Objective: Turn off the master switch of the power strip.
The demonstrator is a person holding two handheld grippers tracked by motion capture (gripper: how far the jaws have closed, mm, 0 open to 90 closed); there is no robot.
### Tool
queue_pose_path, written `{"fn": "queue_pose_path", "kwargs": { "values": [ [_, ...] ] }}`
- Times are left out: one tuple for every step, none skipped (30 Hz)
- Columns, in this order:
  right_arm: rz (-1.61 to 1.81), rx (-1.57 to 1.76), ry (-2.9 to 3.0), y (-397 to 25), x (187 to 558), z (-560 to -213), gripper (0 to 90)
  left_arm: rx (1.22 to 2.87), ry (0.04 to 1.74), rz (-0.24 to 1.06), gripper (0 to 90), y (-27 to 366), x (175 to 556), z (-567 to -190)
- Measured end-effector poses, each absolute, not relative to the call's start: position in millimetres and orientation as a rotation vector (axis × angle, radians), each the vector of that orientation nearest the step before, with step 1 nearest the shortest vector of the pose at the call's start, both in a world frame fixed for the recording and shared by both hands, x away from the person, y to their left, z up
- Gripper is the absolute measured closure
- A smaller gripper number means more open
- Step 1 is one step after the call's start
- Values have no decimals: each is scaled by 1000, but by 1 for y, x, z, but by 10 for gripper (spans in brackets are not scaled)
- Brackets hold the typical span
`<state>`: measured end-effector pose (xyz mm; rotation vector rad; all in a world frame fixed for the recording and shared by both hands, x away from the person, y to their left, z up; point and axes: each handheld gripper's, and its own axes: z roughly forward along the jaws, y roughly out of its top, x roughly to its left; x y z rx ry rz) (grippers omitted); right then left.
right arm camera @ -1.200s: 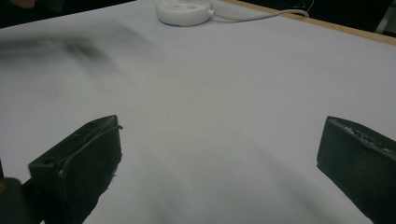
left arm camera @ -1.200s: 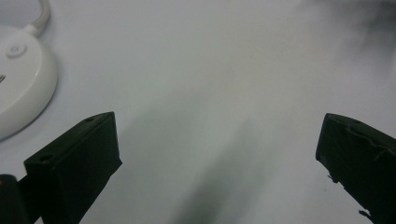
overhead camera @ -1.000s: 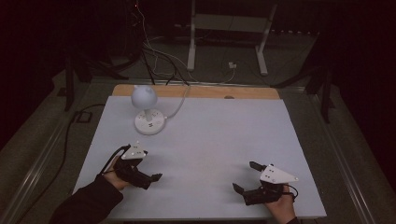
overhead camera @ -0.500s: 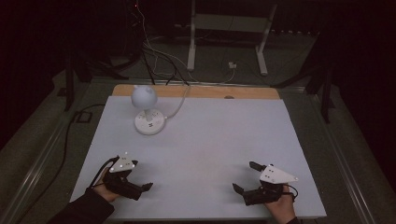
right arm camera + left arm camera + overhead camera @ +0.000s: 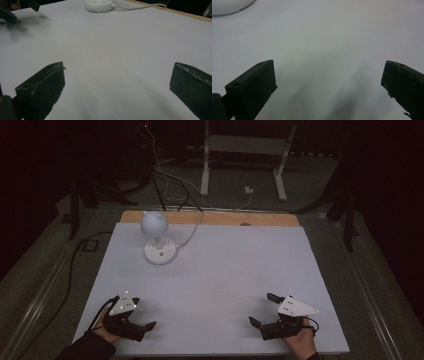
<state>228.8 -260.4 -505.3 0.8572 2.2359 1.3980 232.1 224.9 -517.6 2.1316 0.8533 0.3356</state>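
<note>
No legible text, label or number anywhere.

Two tongs on the surface (image 5: 215, 270): left tongs (image 5: 142, 330), right tongs (image 5: 264, 312), one per hand. One white lamp (image 5: 155, 227) on one round base (image 5: 160, 253), one cable (image 5: 192, 227) trailing off.

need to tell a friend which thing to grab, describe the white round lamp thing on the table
Find the white table and look to its far left corner, near the wooden edge. The lamp stands there: a white globe on a short stem over a round base, with a white cord trailing off the back, nothing else beside it.
</note>
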Motion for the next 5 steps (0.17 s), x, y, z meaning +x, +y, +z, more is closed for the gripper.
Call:
{"fn": "queue_pose_path", "kwargs": {
  "values": [
    [1398,856,2237,-260,229,-505,0,2124,861,340,3,225,233,-518],
    [1398,855,2239,-260,229,-505,0,2121,862,341,3,225,233,-518],
    [1398,856,2241,-260,229,-506,0,2125,857,347,3,225,233,-519],
    [1397,854,2241,-260,229,-506,0,2131,850,350,3,224,233,-519],
    [1398,852,2240,-260,229,-506,0,2130,845,349,3,224,233,-519]
  ]
}}
